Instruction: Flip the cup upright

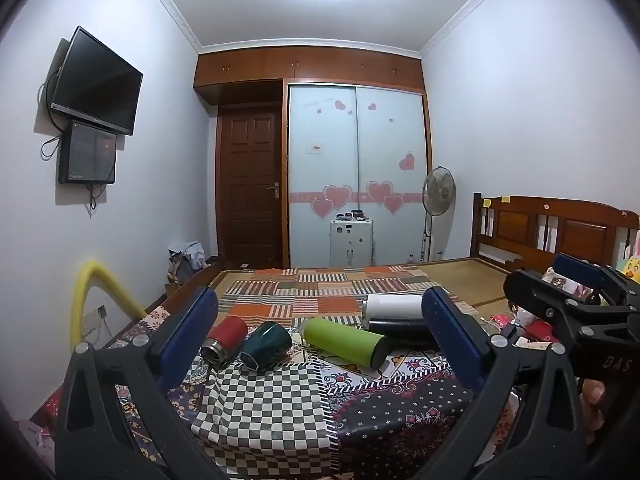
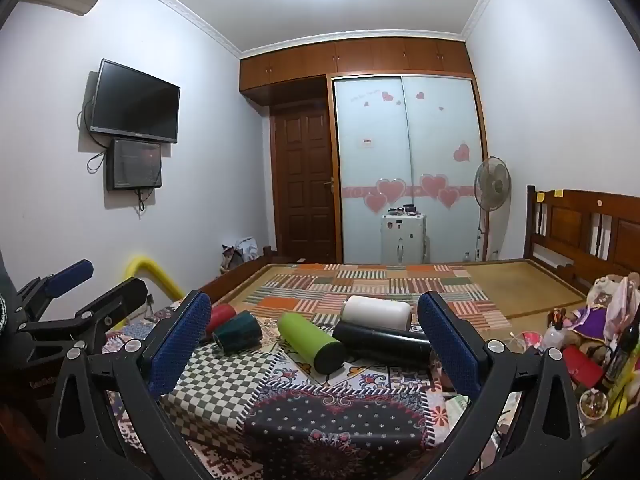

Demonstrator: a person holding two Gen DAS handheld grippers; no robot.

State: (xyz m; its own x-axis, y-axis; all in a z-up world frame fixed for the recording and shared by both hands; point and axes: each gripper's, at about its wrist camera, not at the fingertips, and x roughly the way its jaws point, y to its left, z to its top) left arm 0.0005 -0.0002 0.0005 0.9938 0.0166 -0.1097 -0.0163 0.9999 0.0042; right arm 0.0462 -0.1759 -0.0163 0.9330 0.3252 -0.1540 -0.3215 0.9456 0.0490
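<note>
Several cups lie on their sides on a patterned cloth on the bed: a red cup [image 1: 225, 338] [image 2: 219, 315], a dark green cup [image 1: 266, 345] [image 2: 237, 333], a lime green cup [image 1: 345, 342] [image 2: 311, 342], a black cup [image 1: 396, 330] [image 2: 380, 344] and a white cup [image 1: 393, 306] [image 2: 377, 313]. My left gripper [image 1: 320, 340] is open and empty, held short of the cups. My right gripper [image 2: 314, 340] is open and empty too, also short of them. Each gripper shows at the edge of the other's view: the right gripper [image 1: 568, 292] and the left gripper [image 2: 86, 284].
The bed [image 2: 520, 284] has a wooden headboard [image 1: 560, 228] at the right. Toys, bottles and clutter [image 2: 592, 340] lie at the right edge. A yellow padded rail [image 1: 94, 292] stands at the left. A fan [image 2: 492, 188], a small white cabinet [image 2: 402, 240] and a wardrobe are beyond.
</note>
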